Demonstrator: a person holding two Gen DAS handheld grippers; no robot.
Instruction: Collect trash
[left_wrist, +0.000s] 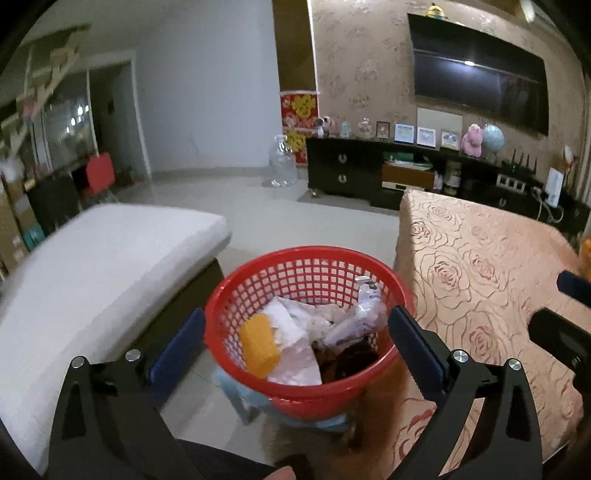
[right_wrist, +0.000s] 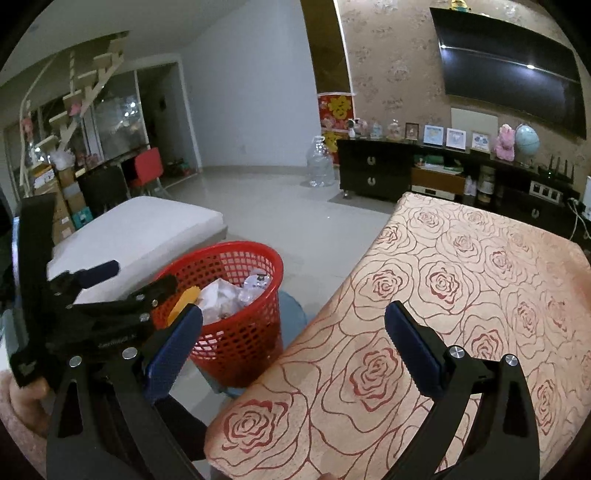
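Both claws wide open, nothing held: left gripper (left_wrist: 297, 341) over red basket (left_wrist: 221, 325), right gripper (right_wrist: 293, 345) over rose-cloth table (right_wrist: 461, 295). Trash (left_wrist: 291, 332) inside. Risk: basket perched on stool (left_wrist: 240, 398), nudge tips it.

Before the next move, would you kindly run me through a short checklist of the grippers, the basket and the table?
1. Left gripper empty, jaws wide open: ok.
2. Right gripper empty, jaws wide open: ok.
3. Red basket upright beside the table, on a blue stool: ok.
4. Trash inside the basket: yellow piece, white paper, crumpled plastic bottle: ok.
5. Rose-patterned tablecloth free of trash where visible: ok.
6. Trash elsewhere on the floor: cannot tell.
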